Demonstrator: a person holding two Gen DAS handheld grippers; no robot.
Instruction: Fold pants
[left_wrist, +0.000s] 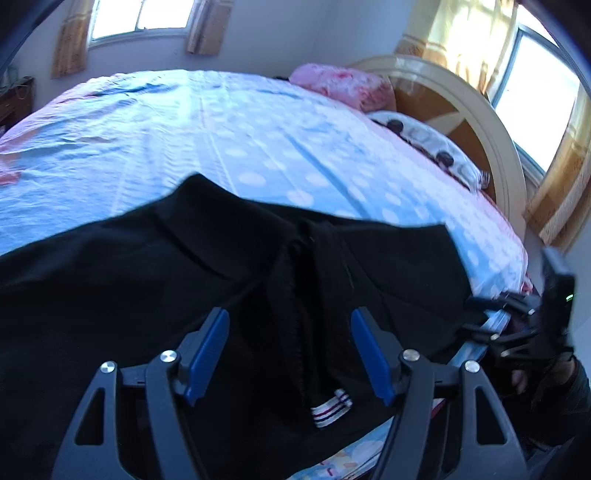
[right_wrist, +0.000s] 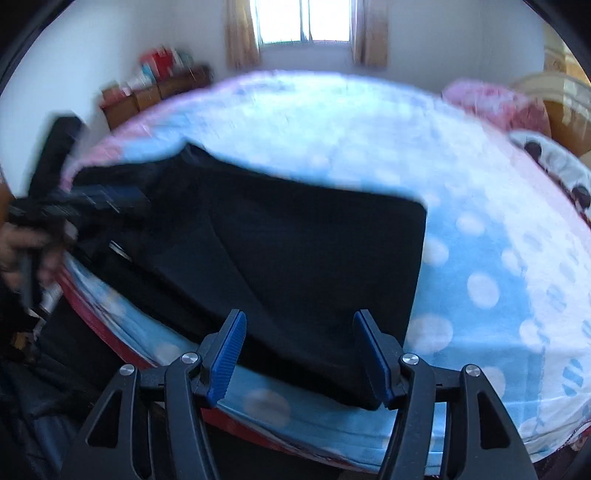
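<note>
Black pants (left_wrist: 258, 266) lay spread across the near edge of the bed, on a light-blue bedsheet (left_wrist: 221, 140) with pale polka dots. In the right wrist view the pants (right_wrist: 295, 243) reached from the near left toward a squared-off end at the right, flat on the sheet.

The left gripper (left_wrist: 290, 354) hung over the near part of the pants with its jaws spread wide. Blue pads (left_wrist: 210, 354) showed on both fingers, with nothing clamped between them. Dark fabric with a raised seam ran through the gap. A small white tag with dark and red stripes (left_wrist: 332, 406) sat on the cloth at the near edge, just inside the right finger.

The right gripper (right_wrist: 301, 356) was likewise wide apart and held nothing. Its fingers stood above the near edge of the pants by the squared-off end. Whether the tips touched the fabric could not be told.

Far right in the left wrist view lay a pink pillow (left_wrist: 343, 86) and a white patterned pillow (left_wrist: 428, 144) against a curved wooden headboard (left_wrist: 476, 122). The right wrist view was motion-blurred; it showed the other hand-held gripper as a dark smear at the left. A window with curtains (right_wrist: 303, 22) was on the far wall.
</note>
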